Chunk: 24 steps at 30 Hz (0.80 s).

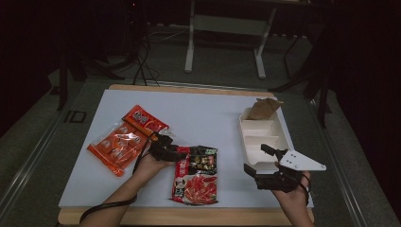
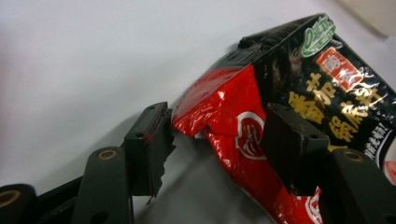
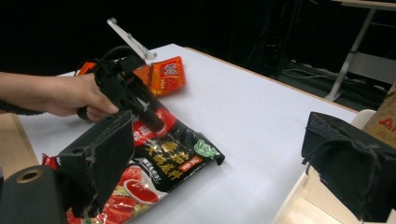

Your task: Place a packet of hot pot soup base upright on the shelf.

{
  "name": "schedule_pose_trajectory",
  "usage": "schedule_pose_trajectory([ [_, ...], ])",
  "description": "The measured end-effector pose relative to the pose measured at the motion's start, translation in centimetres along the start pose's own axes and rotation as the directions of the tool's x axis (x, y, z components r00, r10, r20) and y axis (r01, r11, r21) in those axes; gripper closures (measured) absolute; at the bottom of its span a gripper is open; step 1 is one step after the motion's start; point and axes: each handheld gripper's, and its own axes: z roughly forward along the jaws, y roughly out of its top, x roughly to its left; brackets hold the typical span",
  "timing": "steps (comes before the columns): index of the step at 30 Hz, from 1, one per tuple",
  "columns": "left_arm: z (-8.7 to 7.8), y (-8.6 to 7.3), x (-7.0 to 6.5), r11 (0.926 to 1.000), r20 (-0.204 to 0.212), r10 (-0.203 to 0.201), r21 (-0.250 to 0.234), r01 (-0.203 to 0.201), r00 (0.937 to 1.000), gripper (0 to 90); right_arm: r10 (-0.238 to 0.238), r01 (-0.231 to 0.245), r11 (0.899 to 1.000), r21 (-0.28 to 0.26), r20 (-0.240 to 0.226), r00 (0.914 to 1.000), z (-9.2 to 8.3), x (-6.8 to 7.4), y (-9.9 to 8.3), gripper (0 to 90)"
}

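Right gripper point(image 1: 259, 163), at five o'clock on the table point(image 1: 203, 111) in the high view: jaws spread wide, nothing between them, poised at the near end of the white compartment tray point(image 1: 283, 137).

Left gripper point(image 1: 171, 152), centre-front: jaws part-open, straddling the top left corner of the red-and-black sauce packet point(image 1: 196, 182). Left gripper view adds the crumpled red corner point(image 2: 212, 105) lying between the pads point(image 2: 148, 144), seemingly not yet squeezed.

Orange packet point(image 1: 125, 139) lies at nine o'clock, flat.

Brown paper bag point(image 1: 264, 109) sits in the tray's far end, two o'clock. Right gripper view shows the left hand point(image 3: 77, 95) from the side.
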Motion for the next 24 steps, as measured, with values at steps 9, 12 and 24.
schedule_pose_trajectory([
  [9,0.4,0.9,-2.0,0.9934,-0.116,0.048,0.109,-0.036,0.9921,68.4,-0.004,0.004,1.0,0.003,-0.006,1.0,0.2,0.1,0.0,9.4],
  [12,0.8,1.3,-2.8,0.9894,-0.14,0.054,0.141,-0.034,0.9887,78.5,-0.003,0.003,1.0,0.005,-0.004,1.0,0.2,0.0,0.0,9.5],
  [24,0.0,1.2,-3.1,0.9975,-0.108,-0.016,0.066,0.023,0.9941,87.3,0.004,-0.004,1.0,0.012,0.003,1.0,0.2,-0.1,0.0,9.8],
])
